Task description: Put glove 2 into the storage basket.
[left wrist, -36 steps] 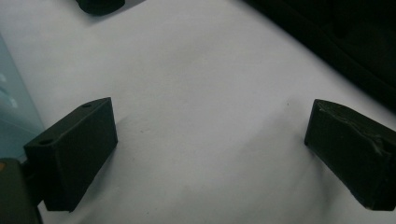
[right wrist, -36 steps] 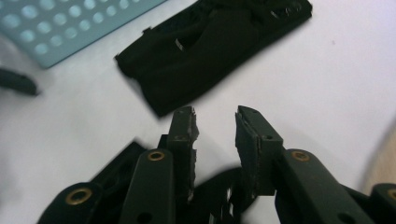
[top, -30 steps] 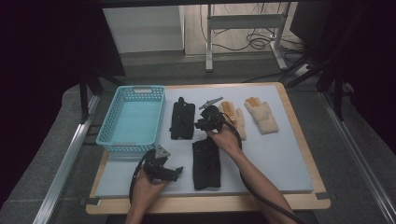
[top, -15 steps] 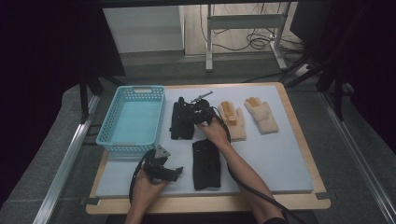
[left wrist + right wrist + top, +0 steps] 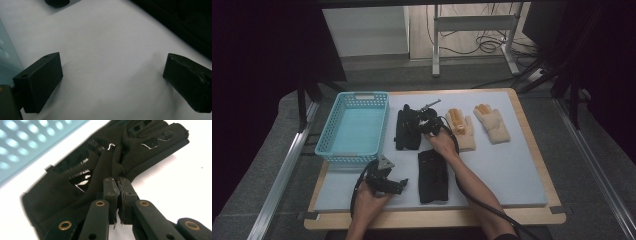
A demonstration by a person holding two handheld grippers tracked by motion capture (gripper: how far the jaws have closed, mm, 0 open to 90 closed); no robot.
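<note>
Two black gloves lie on the grey-blue mat (image 5: 512, 170). One black glove (image 5: 403, 135) is beside the basket, the other black glove (image 5: 432, 172) lies nearer the front. My right gripper (image 5: 419, 124) sits over the far glove. In the right gripper view its jaws (image 5: 117, 182) have just been closing and pinch a raised fold of that black glove (image 5: 75, 195). My left gripper (image 5: 399, 184) rests low at the front left of the mat. Its jaws (image 5: 112, 75) stand wide open over bare mat with nothing between them.
A light blue plastic basket (image 5: 353, 129) stands at the mat's left side, showing blurred as the basket (image 5: 30, 142) in the right gripper view. Two tan gloves (image 5: 462, 129) (image 5: 492, 122) lie to the right of the black ones. The mat's right half is bare.
My right gripper moved left from beside the tan glove onto the far black glove and shut on its fabric. The left hand kept still.
</note>
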